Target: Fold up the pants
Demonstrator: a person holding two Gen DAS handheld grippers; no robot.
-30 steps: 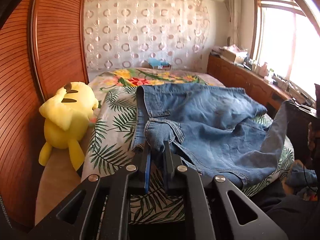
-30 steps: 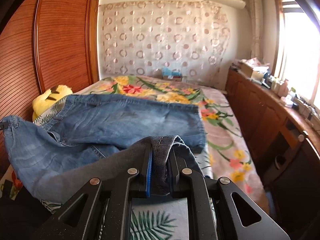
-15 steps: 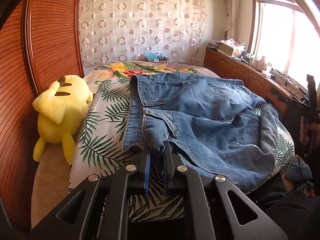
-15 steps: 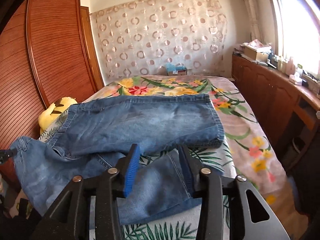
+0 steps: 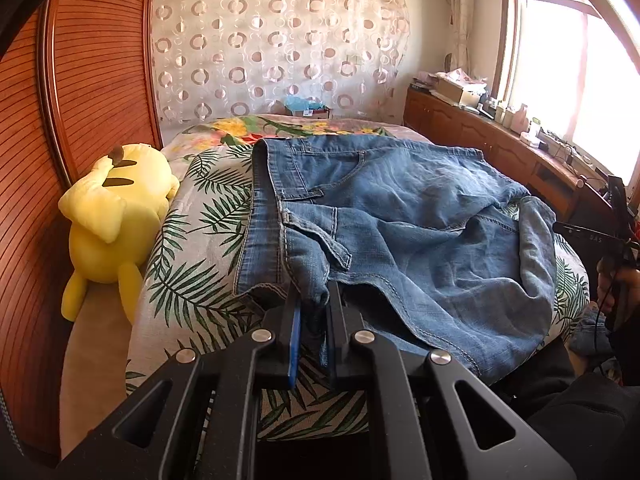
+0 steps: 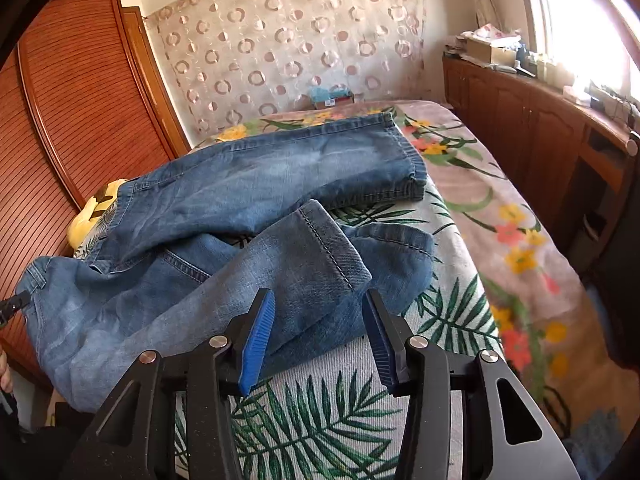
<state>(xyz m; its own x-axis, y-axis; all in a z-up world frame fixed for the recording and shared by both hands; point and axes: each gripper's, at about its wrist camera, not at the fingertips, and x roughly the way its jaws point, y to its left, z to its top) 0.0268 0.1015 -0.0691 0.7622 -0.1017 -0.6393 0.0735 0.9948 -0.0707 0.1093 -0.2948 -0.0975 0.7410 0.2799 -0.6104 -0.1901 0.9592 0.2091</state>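
Blue denim pants (image 5: 400,216) lie spread on the floral bedspread (image 5: 192,240). My left gripper (image 5: 314,300) is shut on the near corner of the waistband, low over the bed's near edge. In the right wrist view the pants (image 6: 240,192) lie with one leg stretched to the far side and the other leg's cuff (image 6: 332,248) dropped just ahead of my right gripper (image 6: 318,304), which is open and empty above the cuff. The right gripper also shows at the right edge of the left wrist view (image 5: 616,232).
A yellow plush toy (image 5: 116,216) sits at the bed's left edge against the wooden slatted wardrobe (image 5: 80,92). A wooden cabinet (image 6: 540,132) with clutter runs along the right under the window. A small box (image 5: 308,108) sits at the bed's far end.
My right gripper opened and let the leg cuff drop onto the bed, then drew back a little. My left gripper lowered with the waistband, still shut on it.
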